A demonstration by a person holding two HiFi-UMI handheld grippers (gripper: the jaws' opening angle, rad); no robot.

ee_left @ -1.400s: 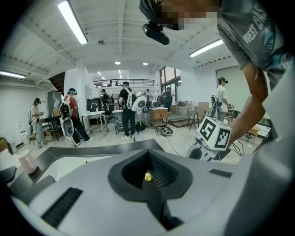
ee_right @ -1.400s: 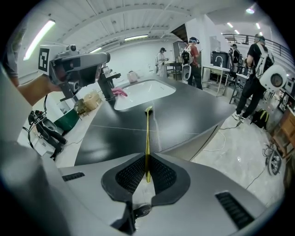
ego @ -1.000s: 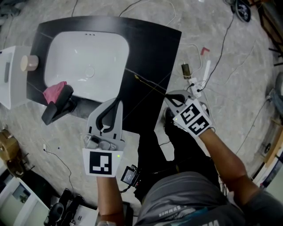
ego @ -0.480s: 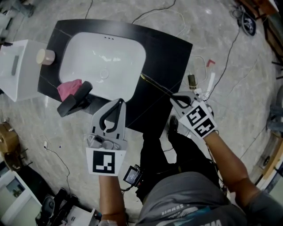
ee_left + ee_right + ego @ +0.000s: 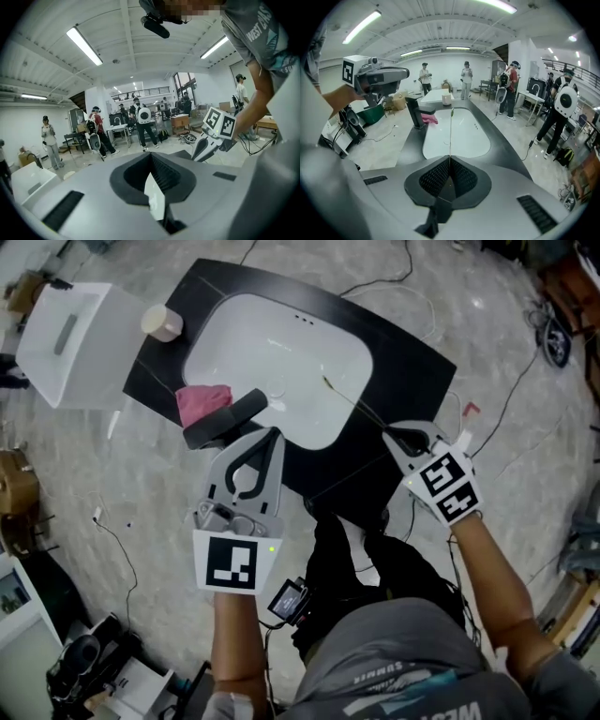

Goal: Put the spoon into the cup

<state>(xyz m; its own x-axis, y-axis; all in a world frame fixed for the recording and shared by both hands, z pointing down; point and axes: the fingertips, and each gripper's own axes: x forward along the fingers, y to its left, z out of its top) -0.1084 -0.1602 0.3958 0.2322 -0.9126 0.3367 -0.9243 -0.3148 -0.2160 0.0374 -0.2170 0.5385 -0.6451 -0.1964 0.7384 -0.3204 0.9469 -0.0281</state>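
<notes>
Jaws of the right gripper (image 5: 450, 158) are pinching the handle end of the spoon (image 5: 450, 133), keeping it levelled out over the white sink (image 5: 466, 136) toward the cup (image 5: 446, 99) at upper centre, probably ready for carrying across. The left gripper (image 5: 151, 157) is idling, jaws pressed together on nothing. The spoon's bowl is showing too thin to make out.

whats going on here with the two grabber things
A person holds a hand-held gripper in each hand. The right hand-held gripper is shut on a thin spoon, held out over the white sink. The left hand-held gripper is shut and empty. The cup stands beyond the sink, without the spoon.
</notes>
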